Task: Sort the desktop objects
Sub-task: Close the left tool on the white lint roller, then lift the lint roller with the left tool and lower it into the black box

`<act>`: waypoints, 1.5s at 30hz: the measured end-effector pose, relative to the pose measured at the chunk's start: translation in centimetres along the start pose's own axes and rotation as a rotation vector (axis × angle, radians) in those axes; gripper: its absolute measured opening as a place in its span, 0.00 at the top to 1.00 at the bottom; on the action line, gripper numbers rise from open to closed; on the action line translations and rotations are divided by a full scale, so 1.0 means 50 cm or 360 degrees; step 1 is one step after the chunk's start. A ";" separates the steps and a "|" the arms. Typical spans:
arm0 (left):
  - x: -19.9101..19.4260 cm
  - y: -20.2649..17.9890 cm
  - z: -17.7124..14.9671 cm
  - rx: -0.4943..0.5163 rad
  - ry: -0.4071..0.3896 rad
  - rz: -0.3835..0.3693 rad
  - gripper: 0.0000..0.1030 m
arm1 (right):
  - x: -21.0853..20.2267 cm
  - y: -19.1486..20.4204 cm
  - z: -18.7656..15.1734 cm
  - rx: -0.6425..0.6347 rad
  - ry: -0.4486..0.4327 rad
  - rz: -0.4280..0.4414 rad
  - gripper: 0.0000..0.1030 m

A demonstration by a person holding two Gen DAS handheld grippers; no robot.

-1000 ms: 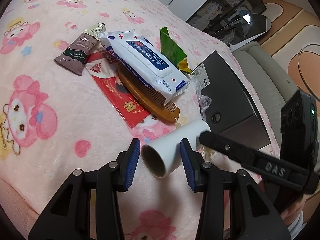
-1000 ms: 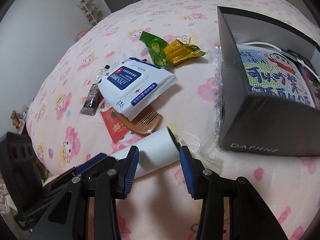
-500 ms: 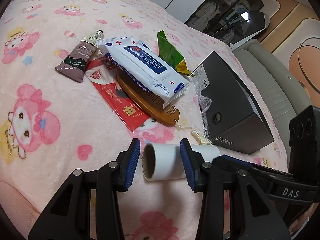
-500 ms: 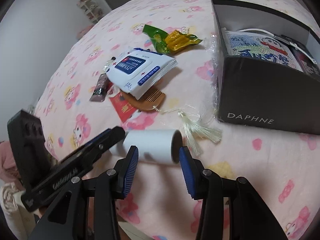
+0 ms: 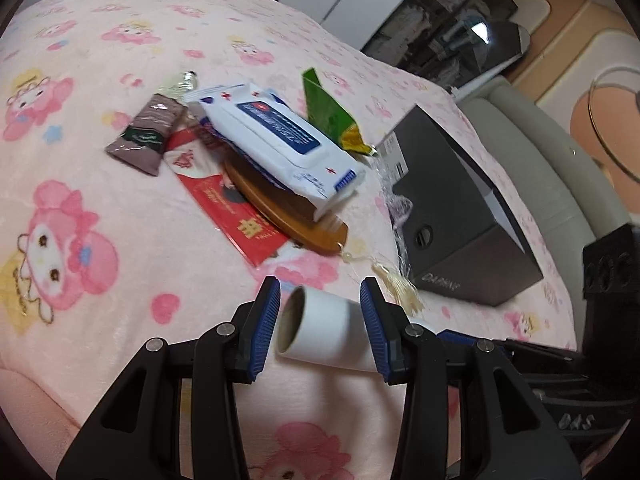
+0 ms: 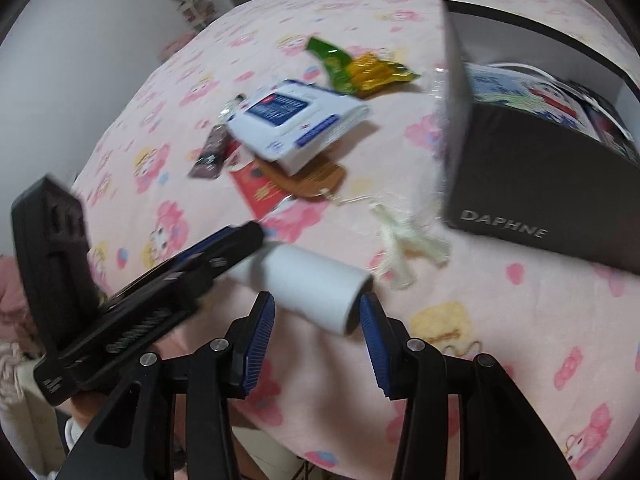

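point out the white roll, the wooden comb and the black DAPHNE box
white roll (image 5: 320, 330), left wrist view, on its white side wall between the open blue pads.
wooden comb (image 5: 280, 208), left wrist view, on the bare brown spine below the wipes pack.
black DAPHNE box (image 6: 532, 176), right wrist view, on its dark front wall above the lettering.

White roll (image 5: 326, 330), blue gripper pads (image 5: 266, 326), pink cartoon-print blanket (image 5: 80, 208), black box (image 5: 452, 208), red packet (image 5: 232, 208)
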State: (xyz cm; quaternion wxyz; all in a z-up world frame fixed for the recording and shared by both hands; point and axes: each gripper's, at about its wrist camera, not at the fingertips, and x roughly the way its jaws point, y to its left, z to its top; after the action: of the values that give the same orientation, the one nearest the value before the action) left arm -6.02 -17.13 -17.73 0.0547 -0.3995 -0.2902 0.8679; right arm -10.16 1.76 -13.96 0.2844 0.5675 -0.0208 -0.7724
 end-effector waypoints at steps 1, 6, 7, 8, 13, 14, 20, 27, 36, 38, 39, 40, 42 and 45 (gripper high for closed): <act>0.002 0.003 0.000 -0.0012 0.0012 -0.0002 0.60 | 0.001 -0.004 0.000 0.0018 -0.0003 0.0001 0.61; 0.017 -0.017 -0.011 0.0053 0.0079 -0.0036 0.60 | 0.007 -0.023 0.001 0.0104 -0.0016 0.0007 0.61; 0.018 -0.020 -0.013 0.0063 0.0084 -0.0040 0.60 | 0.009 -0.020 -0.001 0.0103 -0.0012 0.0013 0.61; 0.017 -0.021 -0.013 0.0066 0.0084 -0.0043 0.60 | 0.010 -0.018 -0.003 0.0102 -0.0008 0.0023 0.61; 0.017 -0.023 -0.015 0.0065 0.0110 -0.0095 0.58 | -0.002 -0.013 -0.005 0.0079 -0.0019 0.0021 0.61; 0.017 -0.026 -0.017 0.0077 0.0115 -0.0093 0.58 | -0.005 -0.014 -0.005 0.0077 -0.0029 0.0008 0.61; -0.004 -0.051 -0.037 0.0190 0.0032 0.0156 0.67 | -0.012 -0.025 -0.003 0.0091 -0.0064 -0.0011 0.61; -0.010 -0.026 -0.036 0.0078 0.0038 0.0090 0.67 | 0.012 -0.021 -0.011 0.0090 -0.0046 -0.0005 0.61; -0.014 -0.060 -0.038 0.0122 0.0050 -0.0043 0.67 | -0.048 -0.017 -0.011 0.0076 -0.0116 0.0036 0.60; -0.020 -0.076 -0.036 0.0110 0.0049 -0.0098 0.67 | -0.080 -0.019 -0.009 0.0068 -0.0165 0.0031 0.60; -0.022 -0.087 -0.034 0.0107 0.0048 -0.0124 0.67 | -0.097 -0.021 -0.009 0.0066 -0.0192 0.0026 0.60; -0.024 -0.100 -0.031 0.0107 0.0049 -0.0149 0.67 | -0.114 -0.024 -0.008 0.0071 -0.0221 0.0022 0.60; -0.028 -0.126 -0.024 0.0109 0.0052 -0.0198 0.68 | -0.148 -0.031 -0.006 0.0079 -0.0277 0.0014 0.60; -0.035 -0.174 -0.008 0.0137 0.0041 -0.0275 0.69 | -0.200 -0.051 -0.003 0.0079 -0.0356 0.0010 0.60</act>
State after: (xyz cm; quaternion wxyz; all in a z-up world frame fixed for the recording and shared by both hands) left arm -5.76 -10.35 -12.01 0.1502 -0.3813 -0.2852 0.8664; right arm -9.15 8.55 -6.27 0.2686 0.4847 -0.0731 -0.8292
